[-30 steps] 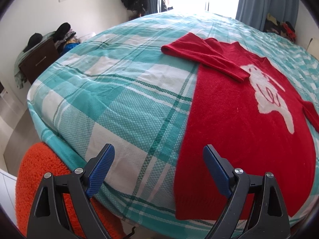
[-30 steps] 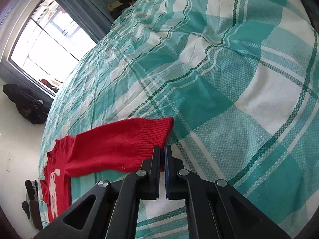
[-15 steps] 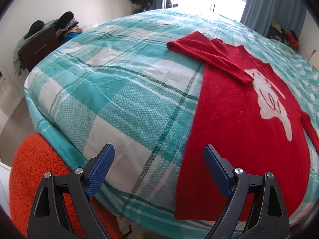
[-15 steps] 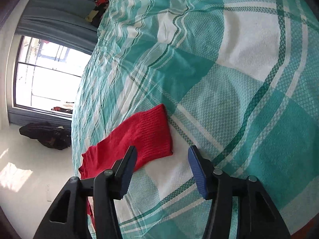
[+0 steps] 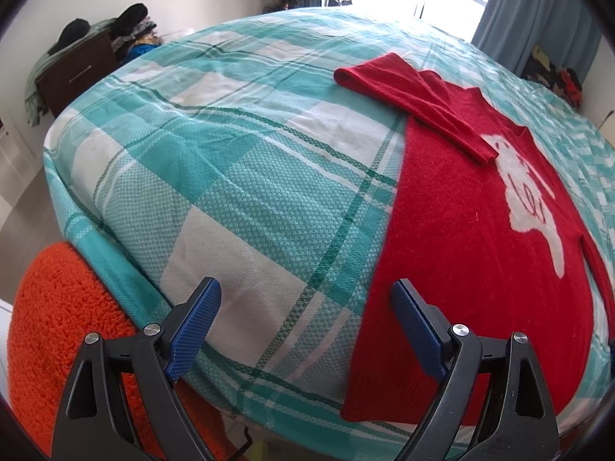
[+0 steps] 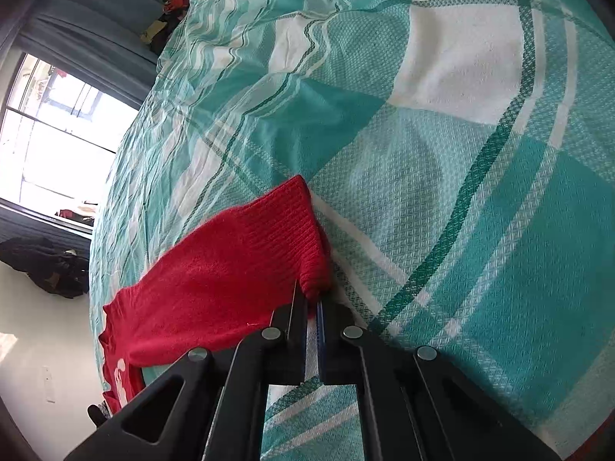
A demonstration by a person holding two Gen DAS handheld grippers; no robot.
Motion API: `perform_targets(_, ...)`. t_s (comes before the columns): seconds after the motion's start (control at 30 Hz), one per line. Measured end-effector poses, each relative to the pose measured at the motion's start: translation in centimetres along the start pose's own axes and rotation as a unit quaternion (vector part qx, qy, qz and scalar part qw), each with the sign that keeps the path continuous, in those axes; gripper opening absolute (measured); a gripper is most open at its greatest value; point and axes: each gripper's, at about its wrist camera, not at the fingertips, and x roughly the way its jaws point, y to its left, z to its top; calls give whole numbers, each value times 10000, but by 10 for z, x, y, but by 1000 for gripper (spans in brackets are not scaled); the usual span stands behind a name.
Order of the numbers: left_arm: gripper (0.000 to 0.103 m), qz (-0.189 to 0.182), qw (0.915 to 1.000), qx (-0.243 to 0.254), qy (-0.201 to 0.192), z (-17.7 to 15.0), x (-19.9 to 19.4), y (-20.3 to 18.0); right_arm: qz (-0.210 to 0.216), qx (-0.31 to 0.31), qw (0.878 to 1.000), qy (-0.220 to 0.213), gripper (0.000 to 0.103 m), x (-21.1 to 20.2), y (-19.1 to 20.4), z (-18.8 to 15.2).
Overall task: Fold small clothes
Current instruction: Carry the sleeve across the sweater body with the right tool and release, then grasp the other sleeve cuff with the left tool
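Each claw is a black plastic frame with triangular cut-outs and silver screws; the left claw (image 5: 305, 326) and right claw (image 6: 312, 309) carry ribbed blue pads (image 5: 194, 328).

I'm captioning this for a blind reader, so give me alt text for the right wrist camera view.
The right hand-held gripper is shut on the ribbed cuff of a red sweater's sleeve, which lies across a bed covered in teal and white plaid. A bright window sits at the left.

Red sweater (image 5: 472, 230) flat, one sleeve (image 6: 238, 269) seemingly pinched
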Motion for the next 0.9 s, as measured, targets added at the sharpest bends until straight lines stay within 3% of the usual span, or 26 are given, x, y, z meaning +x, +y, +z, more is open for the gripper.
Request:
perform_targets(0.07, 91, -38, 10000, 1, -17, 0, -1, -1, -122, -177, 9998, 0, 7, 0, 7, 1)
perform_targets(0.2, 91, -13, 9999, 98, -15, -2, -1, -4, -174, -571, 9982, -100, 35, -10, 18, -1)
perform_targets(0.3, 91, -3, 9999, 136, -20, -3, -1, -3, -609, -866, 9933, -472, 51, -33, 18, -10)
perform_targets(0.37, 91, 41, 9997, 241, -76, -3, -5, -6, -932, -1169, 9855, -805, 53, -54, 21, -22)
perform_targets(0.4, 91, 46, 9994, 338, -115, -3, -8, -9, -889, -1382, 9824, -892, 53, -63, 27, -33)
perform_targets(0.47, 91, -65, 9976, 652, -230, -2, -17, -21, -638, -1946, 9750, -867, 53, -73, 44, -61)
perform_targets(0.57, 91, -320, 9893, 1361, -415, 12, -27, -50, -132, -2907, 9545, -654, 55, -76, 80, -117)
perform_targets(0.63, 91, -542, 9793, 1869, -557, 32, -30, -72, 82, -3451, 9370, -524, 57, -72, 99, -156)
perform_targets(0.73, 90, -923, 9570, 2699, -529, 71, -24, -111, 285, -3916, 9191, -322, 57, -61, 113, -203)
perform_targets(0.8, 90, -1083, 9338, 3392, -351, 89, -9, -141, 309, -4115, 9108, -131, 57, -49, 117, -224)
perform_targets(0.9, 83, -714, 8949, 4400, -206, 97, 26, -179, 290, -4292, 9027, 47, 57, -42, 120, -238)
